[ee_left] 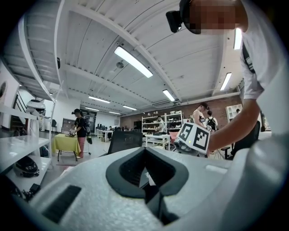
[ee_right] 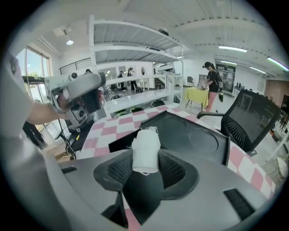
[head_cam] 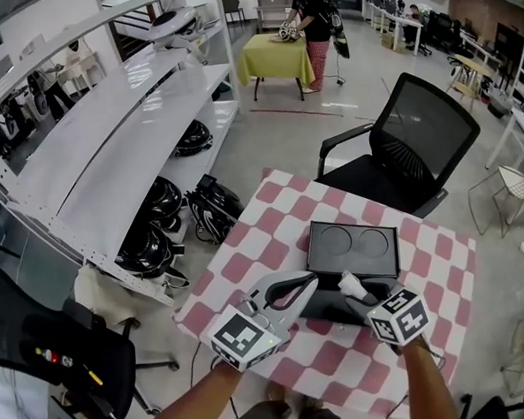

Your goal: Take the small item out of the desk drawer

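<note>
Right gripper point(ee_right: 146, 163) jaws wide, tight on white cloth roll point(ee_right: 145, 145)

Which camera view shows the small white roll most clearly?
The right gripper view: the white roll fills the middle, held by the right gripper between its jaws. The head view shows only a small white end. In the left gripper view I cannot find it.

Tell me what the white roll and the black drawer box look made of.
The roll is likely woven cloth or gauze, matte white; loose threads fray at its end. The drawer box is probably moulded plastic, smooth black with a faint sheen; two round recesses are formed in its top.
</note>
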`<act>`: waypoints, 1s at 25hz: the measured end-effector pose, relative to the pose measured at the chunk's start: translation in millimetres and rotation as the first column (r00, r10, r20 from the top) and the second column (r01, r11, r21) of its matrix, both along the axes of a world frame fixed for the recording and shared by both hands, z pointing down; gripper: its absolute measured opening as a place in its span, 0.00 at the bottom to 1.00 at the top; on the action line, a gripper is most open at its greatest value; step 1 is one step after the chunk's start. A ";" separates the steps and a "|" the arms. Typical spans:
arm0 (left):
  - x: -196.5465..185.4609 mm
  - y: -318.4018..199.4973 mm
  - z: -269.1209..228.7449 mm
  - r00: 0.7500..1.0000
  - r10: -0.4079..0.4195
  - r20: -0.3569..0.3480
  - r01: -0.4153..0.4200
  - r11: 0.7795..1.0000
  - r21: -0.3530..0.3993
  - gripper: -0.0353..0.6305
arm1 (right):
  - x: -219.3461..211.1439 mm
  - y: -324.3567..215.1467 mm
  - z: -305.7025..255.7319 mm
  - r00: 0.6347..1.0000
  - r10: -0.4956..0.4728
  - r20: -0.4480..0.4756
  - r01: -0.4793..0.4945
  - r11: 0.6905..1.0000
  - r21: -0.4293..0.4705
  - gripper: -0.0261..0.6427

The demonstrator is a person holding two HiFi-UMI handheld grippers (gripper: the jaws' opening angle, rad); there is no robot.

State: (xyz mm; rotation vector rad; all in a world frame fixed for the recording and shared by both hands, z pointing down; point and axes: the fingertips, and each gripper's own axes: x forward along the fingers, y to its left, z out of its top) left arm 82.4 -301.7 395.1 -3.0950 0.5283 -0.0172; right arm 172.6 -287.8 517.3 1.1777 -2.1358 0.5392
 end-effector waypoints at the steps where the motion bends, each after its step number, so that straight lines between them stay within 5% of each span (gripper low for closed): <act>1: 2.6 2.1 -1.9 1.000 0.002 -0.001 -0.002 1.000 0.001 0.07 | -1.2 1.3 -11.0 1.000 -0.001 0.025 0.000 1.000 0.031 0.30; 7: 15.8 16.9 -21.3 1.000 0.011 -0.019 -0.010 1.000 0.013 0.07 | -10.9 11.4 -88.4 0.986 -0.033 0.165 -0.011 0.966 0.258 0.30; 14: 26.2 30.9 -58.4 0.997 0.026 -0.067 -0.020 0.997 0.080 0.07 | -11.7 27.8 -171.4 0.962 -0.096 0.257 -0.050 0.860 0.508 0.30; 20: 35.8 51.0 -88.1 0.993 0.036 -0.110 -0.026 0.995 0.097 0.07 | -12.9 50.7 -215.9 0.945 -0.150 0.292 -0.074 0.769 0.635 0.30; 25: 40.8 64.9 -102.3 0.991 0.045 -0.129 -0.031 0.994 0.108 0.07 | -10.5 67.0 -232.7 0.940 -0.165 0.297 -0.090 0.724 0.684 0.30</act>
